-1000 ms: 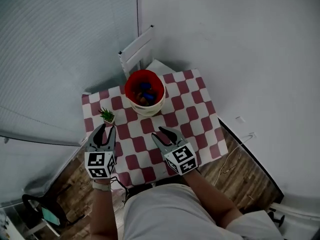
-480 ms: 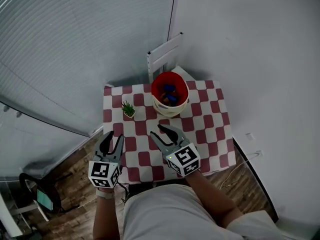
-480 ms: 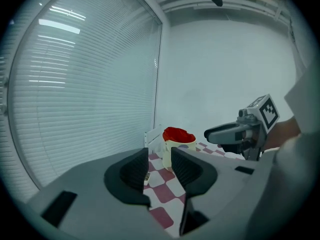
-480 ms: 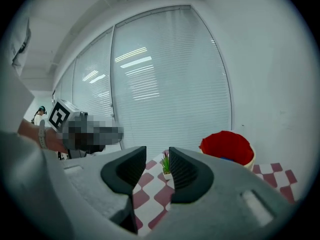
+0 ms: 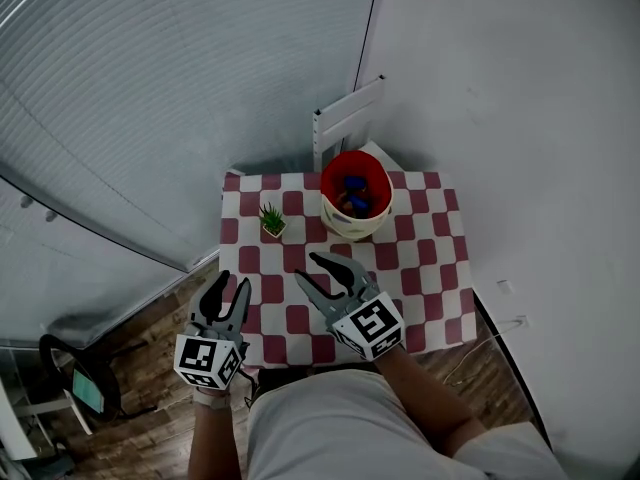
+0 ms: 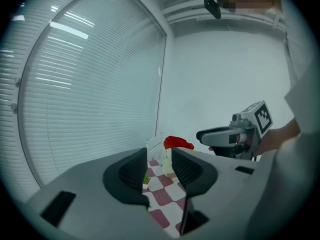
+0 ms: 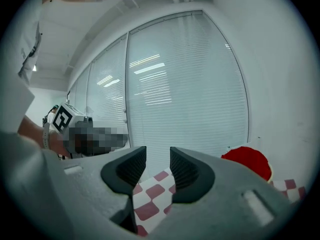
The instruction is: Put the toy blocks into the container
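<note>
Red container [image 5: 341,218] holds blocks [image 5: 353,182] | left tool [image 5: 228,290], right tool [image 5: 311,268]: jaws apart, empty | left drawn back from plant [image 5: 271,218]

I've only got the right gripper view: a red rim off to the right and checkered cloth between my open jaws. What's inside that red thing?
Observer: In the head view, the red container holds blue and orange toy blocks.
Operator: Any loose blocks on the cloth?
Observer: None that I can see on the checkered tablecloth. Only a small potted plant stands there, to the left of the container.
Operator: And the left gripper?
Observer: The left gripper has its jaws apart with nothing between them.
</note>
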Action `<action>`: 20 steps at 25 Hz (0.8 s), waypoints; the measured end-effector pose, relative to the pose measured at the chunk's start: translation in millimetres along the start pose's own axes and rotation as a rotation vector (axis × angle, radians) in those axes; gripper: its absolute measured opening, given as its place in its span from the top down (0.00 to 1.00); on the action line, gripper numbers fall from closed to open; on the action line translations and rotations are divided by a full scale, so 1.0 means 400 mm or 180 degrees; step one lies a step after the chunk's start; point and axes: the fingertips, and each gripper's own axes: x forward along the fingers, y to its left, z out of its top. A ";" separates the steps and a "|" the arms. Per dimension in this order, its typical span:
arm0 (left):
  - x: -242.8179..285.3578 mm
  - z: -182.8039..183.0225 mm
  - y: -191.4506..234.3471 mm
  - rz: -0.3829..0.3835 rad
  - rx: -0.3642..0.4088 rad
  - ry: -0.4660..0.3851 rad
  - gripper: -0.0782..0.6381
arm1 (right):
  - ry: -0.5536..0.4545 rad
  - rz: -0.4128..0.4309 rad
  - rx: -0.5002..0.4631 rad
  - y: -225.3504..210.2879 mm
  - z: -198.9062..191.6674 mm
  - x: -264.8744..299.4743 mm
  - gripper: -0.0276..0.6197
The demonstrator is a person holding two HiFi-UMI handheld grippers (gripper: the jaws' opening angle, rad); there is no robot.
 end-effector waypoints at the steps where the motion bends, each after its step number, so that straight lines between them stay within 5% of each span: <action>1: -0.004 0.005 -0.003 -0.0021 -0.0021 -0.0028 0.70 | -0.0008 0.0021 -0.0025 0.006 0.004 -0.001 0.74; 20: -0.016 -0.006 -0.059 -0.0414 -0.0147 -0.0098 0.65 | 0.0058 -0.0070 0.0023 0.038 -0.013 -0.037 0.74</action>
